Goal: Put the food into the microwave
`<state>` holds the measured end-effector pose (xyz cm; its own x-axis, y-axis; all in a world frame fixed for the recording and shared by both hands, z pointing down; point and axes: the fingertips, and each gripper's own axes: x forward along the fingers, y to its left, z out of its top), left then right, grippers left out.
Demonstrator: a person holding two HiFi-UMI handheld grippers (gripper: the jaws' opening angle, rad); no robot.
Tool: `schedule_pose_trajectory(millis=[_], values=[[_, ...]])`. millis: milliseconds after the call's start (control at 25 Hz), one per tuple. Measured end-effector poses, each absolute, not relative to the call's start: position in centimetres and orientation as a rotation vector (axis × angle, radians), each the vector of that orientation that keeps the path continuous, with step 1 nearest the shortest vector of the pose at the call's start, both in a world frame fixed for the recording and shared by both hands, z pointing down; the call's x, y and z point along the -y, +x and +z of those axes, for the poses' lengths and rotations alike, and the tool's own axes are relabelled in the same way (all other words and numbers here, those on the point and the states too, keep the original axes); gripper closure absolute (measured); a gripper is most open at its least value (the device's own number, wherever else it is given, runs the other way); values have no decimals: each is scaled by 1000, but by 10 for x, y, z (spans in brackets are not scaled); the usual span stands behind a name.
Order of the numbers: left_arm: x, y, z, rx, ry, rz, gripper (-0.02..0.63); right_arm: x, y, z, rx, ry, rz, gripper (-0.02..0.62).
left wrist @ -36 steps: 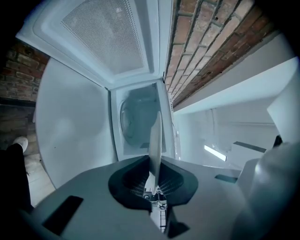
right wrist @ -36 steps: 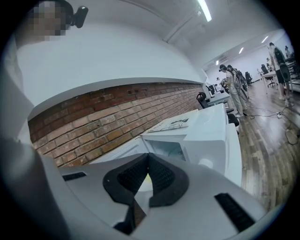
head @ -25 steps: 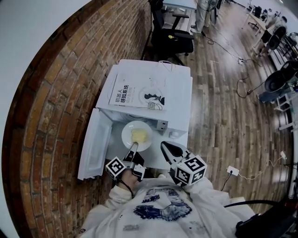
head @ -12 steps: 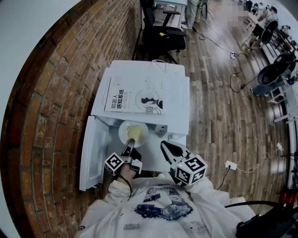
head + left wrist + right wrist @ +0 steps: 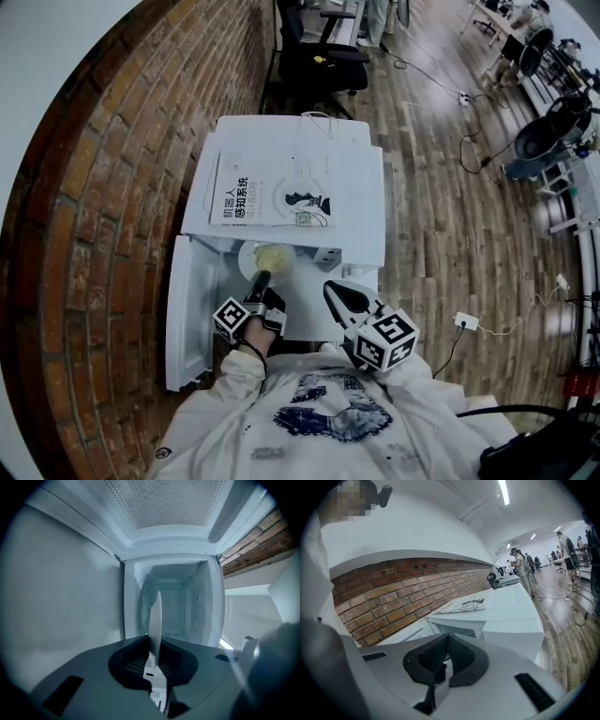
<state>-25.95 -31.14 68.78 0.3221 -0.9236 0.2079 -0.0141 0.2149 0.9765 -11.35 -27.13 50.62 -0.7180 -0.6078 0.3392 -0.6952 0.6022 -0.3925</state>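
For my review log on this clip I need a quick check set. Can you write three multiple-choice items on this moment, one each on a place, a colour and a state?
1. Where does the booklet lie relative to the microwave?
A. on top of it
B. inside it
C. beneath it

2. What colour is the microwave's door?
A. black
B. white
C. red

3. How does the left tool stand to the plate?
A. open and clear of it
B. shut on its rim
C. open, lying flat under it

Answers:
1 A: the head view shows the booklet flat on the microwave's top panel.
2 B: the door, swung open at the left, is white like the casing.
3 B: the left gripper view shows the plate edge-on, pinched between the jaws.
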Motion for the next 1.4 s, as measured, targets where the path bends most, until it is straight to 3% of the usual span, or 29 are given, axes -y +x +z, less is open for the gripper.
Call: schedule_pose_trajectory(millis=[1400], values=[[364,-262,721,1010,1128,-815,578,280,-124,512,2603,1148,763,581]])
